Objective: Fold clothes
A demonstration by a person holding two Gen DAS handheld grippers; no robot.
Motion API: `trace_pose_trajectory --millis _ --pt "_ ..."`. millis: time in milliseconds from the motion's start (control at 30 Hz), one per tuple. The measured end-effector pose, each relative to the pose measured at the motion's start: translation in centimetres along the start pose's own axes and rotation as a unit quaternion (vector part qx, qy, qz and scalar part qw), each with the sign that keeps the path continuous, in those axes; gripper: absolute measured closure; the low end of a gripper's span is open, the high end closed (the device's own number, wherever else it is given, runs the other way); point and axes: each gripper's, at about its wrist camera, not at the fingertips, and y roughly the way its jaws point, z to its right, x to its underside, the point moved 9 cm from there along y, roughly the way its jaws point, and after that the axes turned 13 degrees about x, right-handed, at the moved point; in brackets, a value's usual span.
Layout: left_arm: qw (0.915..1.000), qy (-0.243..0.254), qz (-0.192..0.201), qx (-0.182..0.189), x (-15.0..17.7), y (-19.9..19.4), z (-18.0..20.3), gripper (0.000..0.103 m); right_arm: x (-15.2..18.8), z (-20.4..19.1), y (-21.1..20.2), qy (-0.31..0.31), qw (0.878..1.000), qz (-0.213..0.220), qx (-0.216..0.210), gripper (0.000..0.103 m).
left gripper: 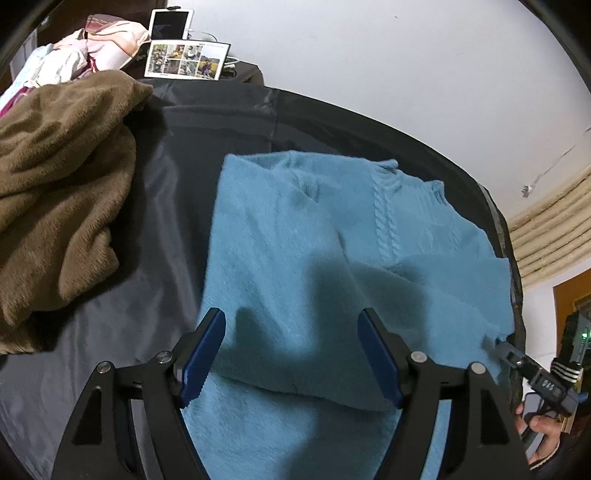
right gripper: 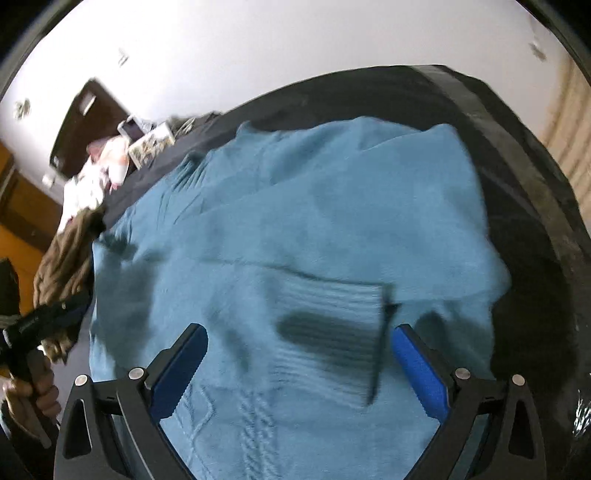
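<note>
1. My left gripper (left gripper: 291, 354) sits low in the left wrist view with its blue pads (left gripper: 201, 356) spread wide; nothing is between them, and the blue sweater (left gripper: 332, 240) lies beneath.
2. That sweater fills the centre and right of the frame, spread over the dark cloth surface (left gripper: 155, 229). Part of it is folded over, with an edge of the fold running across just ahead of my pads, and a cable-knit strip shows toward its upper right.
3. A rumpled brown garment (left gripper: 59, 199) is heaped at the left of the frame, apart from the sweater.
4. In the upper left corner lie pale clothes (left gripper: 85, 48), a tablet (left gripper: 170, 23) and a sheet of photos (left gripper: 186, 61).
5. At the lower right edge of the same view my right gripper (left gripper: 508, 352) reaches to the sweater's border; whether it touches I cannot tell.
6. In the blurred right wrist view, my right gripper (right gripper: 299, 365) also stands spread, holding nothing, above a ribbed part (right gripper: 332, 317) of the sweater.
7. My left hand (right gripper: 33, 391) shows at the lower left edge there.
</note>
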Motion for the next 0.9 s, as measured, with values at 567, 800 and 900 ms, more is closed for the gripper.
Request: trace_pose_trajectory --millis 567,800,900 --pt "0.9989 -0.017 -0.010 -0.043 -3.5 3.4 -3.9 0.025 1.0 -2.1 3.1 -0.148 0.988 -0.012 0.044 0.046" --pt "0.9978 -0.035 -0.009 -0.056 -3.5 4.1 -5.1 0.025 0.6 -3.7 0.9 -0.170 0.985 0.013 0.026 0.080" --pt "0.9973 -0.037 -0.005 -0.063 -3.6 4.0 -5.7 0.025 -1.2 -4.6 -1.9 -0.177 0.982 0.061 0.026 0.081"
